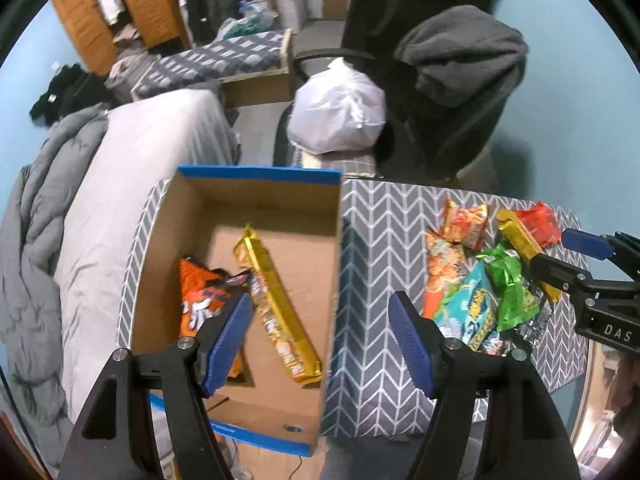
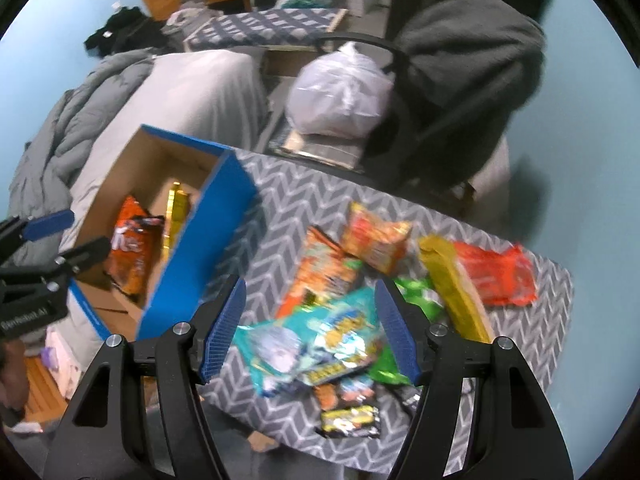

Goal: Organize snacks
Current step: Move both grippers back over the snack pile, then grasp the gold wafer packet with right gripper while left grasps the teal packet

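Note:
A cardboard box (image 1: 256, 172) with a blue rim stands at the left end of the chevron-clothed table (image 1: 380, 240). Inside it lie an orange chip bag (image 1: 200, 300) and a long gold packet (image 1: 276, 300). My left gripper (image 1: 320, 300) hangs open and empty over the box's right wall. A pile of snacks lies to the right: a teal bag (image 2: 320, 336), a green bag (image 2: 416, 296), a long gold packet (image 2: 452, 288), a red packet (image 2: 496, 276) and orange packets (image 2: 376, 240). My right gripper (image 2: 310, 284) is open and empty, above the teal bag.
A bed with a grey duvet (image 1: 36, 240) runs along the table's left side. Behind the table stands an office chair (image 1: 452, 92) draped in grey fleece, with a white plastic bag (image 1: 340, 112) on its seat. A small dark packet (image 2: 352, 420) lies near the table's front edge.

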Demonstrator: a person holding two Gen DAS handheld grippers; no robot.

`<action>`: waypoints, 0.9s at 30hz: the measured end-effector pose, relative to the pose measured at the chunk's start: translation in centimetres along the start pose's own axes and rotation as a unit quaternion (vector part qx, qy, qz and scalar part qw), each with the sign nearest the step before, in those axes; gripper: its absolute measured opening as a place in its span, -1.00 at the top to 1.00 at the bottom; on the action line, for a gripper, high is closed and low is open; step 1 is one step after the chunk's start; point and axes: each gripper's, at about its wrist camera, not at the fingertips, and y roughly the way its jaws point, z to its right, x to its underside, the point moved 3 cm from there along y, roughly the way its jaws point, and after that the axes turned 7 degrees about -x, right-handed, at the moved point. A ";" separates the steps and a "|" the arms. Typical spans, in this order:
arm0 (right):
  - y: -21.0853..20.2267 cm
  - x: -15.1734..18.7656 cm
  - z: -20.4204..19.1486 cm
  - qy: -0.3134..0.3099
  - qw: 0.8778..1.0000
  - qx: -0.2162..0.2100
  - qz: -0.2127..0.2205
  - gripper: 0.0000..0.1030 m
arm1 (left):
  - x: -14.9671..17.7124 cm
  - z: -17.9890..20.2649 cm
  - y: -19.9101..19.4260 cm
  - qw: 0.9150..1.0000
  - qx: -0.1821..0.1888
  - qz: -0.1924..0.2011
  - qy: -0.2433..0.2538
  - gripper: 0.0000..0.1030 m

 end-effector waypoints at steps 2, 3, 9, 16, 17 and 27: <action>-0.6 0.7 1.5 0.011 1.000 0.006 0.000 -0.31 | -0.1 1.2 -0.1 1.000 0.003 0.000 0.013 -0.40; -0.8 1.0 2.2 0.015 1.000 0.008 0.001 -0.31 | -0.1 1.7 -0.1 1.000 0.004 -0.002 0.018 -0.40; -1.6 3.3 6.6 0.050 0.999 0.009 0.002 -0.31 | 0.0 4.5 0.2 0.999 0.015 -0.010 0.038 -0.41; -0.6 5.8 11.6 0.069 0.998 0.015 -0.002 -0.31 | 0.5 9.0 2.0 0.996 0.032 -0.023 0.074 -0.41; -0.1 6.2 12.4 0.069 0.997 0.015 -0.006 -0.31 | 0.5 9.5 2.2 0.996 0.032 -0.024 0.078 -0.41; 3.0 6.8 16.4 0.035 0.999 -0.010 -0.025 -0.31 | 1.1 15.1 4.6 0.990 0.030 -0.023 0.139 -0.41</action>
